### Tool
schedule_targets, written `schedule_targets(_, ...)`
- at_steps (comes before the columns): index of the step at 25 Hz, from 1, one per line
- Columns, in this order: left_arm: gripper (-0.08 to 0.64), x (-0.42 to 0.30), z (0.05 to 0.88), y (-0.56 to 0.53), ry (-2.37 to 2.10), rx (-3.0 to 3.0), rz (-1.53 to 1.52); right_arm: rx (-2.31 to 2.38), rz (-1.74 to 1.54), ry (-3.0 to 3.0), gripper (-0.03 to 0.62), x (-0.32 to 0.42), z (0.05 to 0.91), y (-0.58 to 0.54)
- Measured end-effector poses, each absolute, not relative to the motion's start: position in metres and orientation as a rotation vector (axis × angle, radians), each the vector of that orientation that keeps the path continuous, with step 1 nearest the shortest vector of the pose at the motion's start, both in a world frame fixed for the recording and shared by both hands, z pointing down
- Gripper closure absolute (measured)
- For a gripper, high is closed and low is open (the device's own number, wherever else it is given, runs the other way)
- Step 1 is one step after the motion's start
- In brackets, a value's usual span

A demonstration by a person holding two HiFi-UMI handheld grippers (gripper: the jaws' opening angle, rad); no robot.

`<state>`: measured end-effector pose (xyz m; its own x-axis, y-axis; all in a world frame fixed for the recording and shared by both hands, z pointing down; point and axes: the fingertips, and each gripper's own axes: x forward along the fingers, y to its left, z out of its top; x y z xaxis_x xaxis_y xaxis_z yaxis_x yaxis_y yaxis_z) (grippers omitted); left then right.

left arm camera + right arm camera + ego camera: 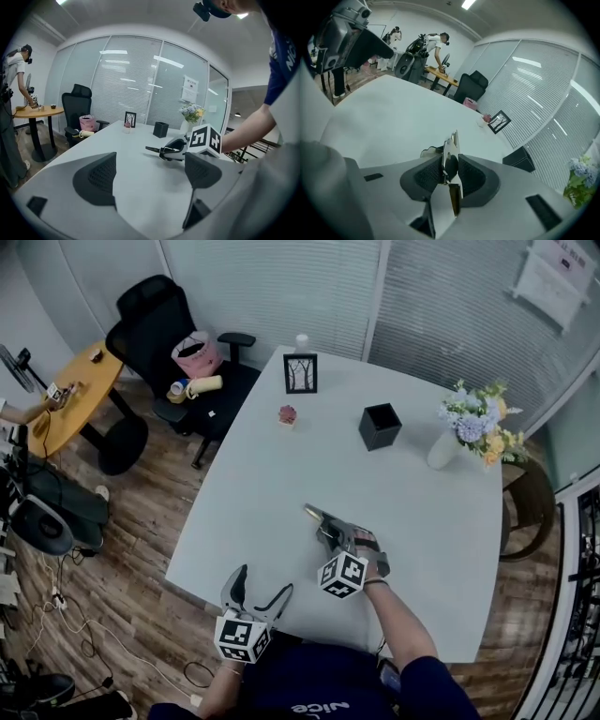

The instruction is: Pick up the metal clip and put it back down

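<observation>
Status: right hand-held gripper (449, 171) is clamped on the metal clip (451, 149), clip edge-on between the pads. Left gripper view shows the clip just off the desk (422, 521), shadow beneath. Pick looks done; set-down and release remain. The left hand-held gripper (150, 173) has jaws apart, nothing between, at 7 o'clock from the clip. Black box (380, 426) at 1 o'clock, well apart.
</observation>
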<state>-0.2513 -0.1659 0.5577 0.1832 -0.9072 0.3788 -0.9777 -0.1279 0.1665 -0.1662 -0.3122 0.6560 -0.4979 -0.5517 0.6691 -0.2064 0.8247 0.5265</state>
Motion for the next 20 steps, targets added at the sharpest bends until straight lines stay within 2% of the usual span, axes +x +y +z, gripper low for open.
schedule_targets(20,0.11,-0.263,0.572,-0.171,-1.732,2.086,0.308,0.458,-0.528,-1.99,0.474,-0.17,0.696,-0.329)
